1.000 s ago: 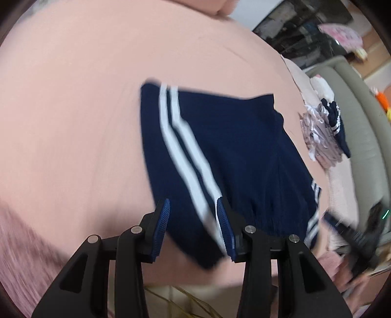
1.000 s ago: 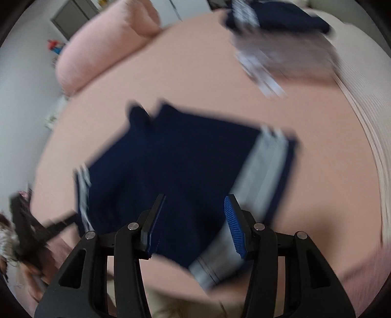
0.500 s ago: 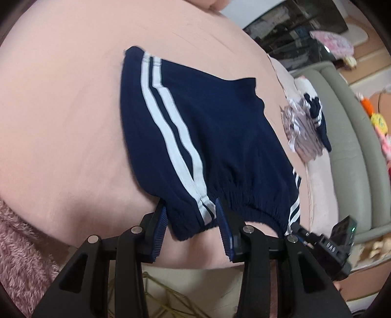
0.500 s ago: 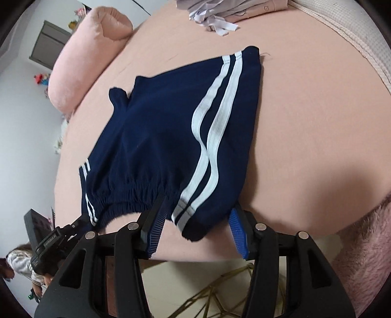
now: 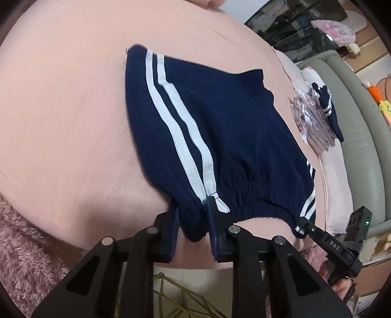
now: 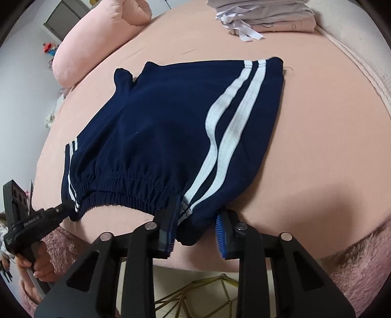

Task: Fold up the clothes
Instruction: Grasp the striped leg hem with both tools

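Navy shorts (image 5: 220,137) with two white side stripes lie flat on the pink bed, waistband toward me; they also show in the right wrist view (image 6: 171,132). My left gripper (image 5: 193,220) has its jaws around the left waistband corner, pads touching the fabric. My right gripper (image 6: 198,222) has its jaws around the right waistband corner; its right pad (image 6: 221,234) stands slightly off the cloth. Each gripper shows in the other's view, at the far waistband corner (image 5: 317,234) (image 6: 48,215).
A stack of folded clothes (image 5: 315,119) (image 6: 264,17) lies at the far side of the bed (image 5: 61,110). A pink pillow (image 6: 97,41) sits at the head. A fuzzy pink blanket (image 5: 27,256) hangs at the near edge. A grey sofa (image 5: 354,127) stands beyond.
Both grippers have come down to the waistband corners and their jaws have narrowed onto the fabric. The shorts have settled flat on the bed.
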